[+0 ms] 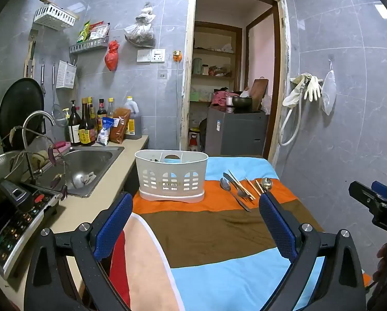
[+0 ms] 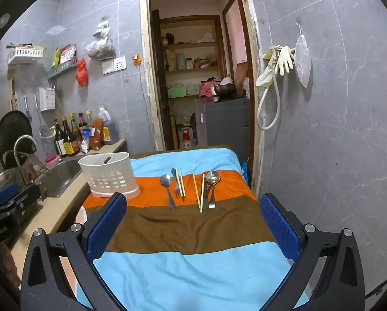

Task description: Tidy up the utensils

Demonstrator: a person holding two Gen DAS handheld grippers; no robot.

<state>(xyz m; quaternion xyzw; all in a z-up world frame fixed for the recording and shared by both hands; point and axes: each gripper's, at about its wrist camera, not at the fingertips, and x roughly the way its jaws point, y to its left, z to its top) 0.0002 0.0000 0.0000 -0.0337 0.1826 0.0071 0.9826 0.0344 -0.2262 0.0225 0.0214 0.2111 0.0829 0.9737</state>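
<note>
A white slotted utensil caddy (image 1: 171, 176) (image 2: 108, 176) stands on the orange stripe of a striped cloth (image 2: 188, 228), at its left edge beside the sink. To its right lie loose utensils in two groups: a spoon (image 2: 167, 186), a fork (image 2: 176, 184) and chopsticks (image 2: 181, 184), then more chopsticks (image 2: 199, 191) and a second spoon (image 2: 212, 184). The left wrist view shows the same row (image 1: 238, 189). My left gripper (image 1: 196, 223) is open and empty, hovering short of the caddy. My right gripper (image 2: 193, 223) is open and empty too, short of the utensils.
A steel sink (image 1: 89, 165) with a curved faucet (image 1: 35, 119), an induction cooker (image 1: 14, 215) and sauce bottles (image 1: 84, 124) fill the counter on the left. A doorway (image 2: 198, 77) opens behind the table. A tiled wall with hanging gloves (image 2: 284, 59) runs along the right.
</note>
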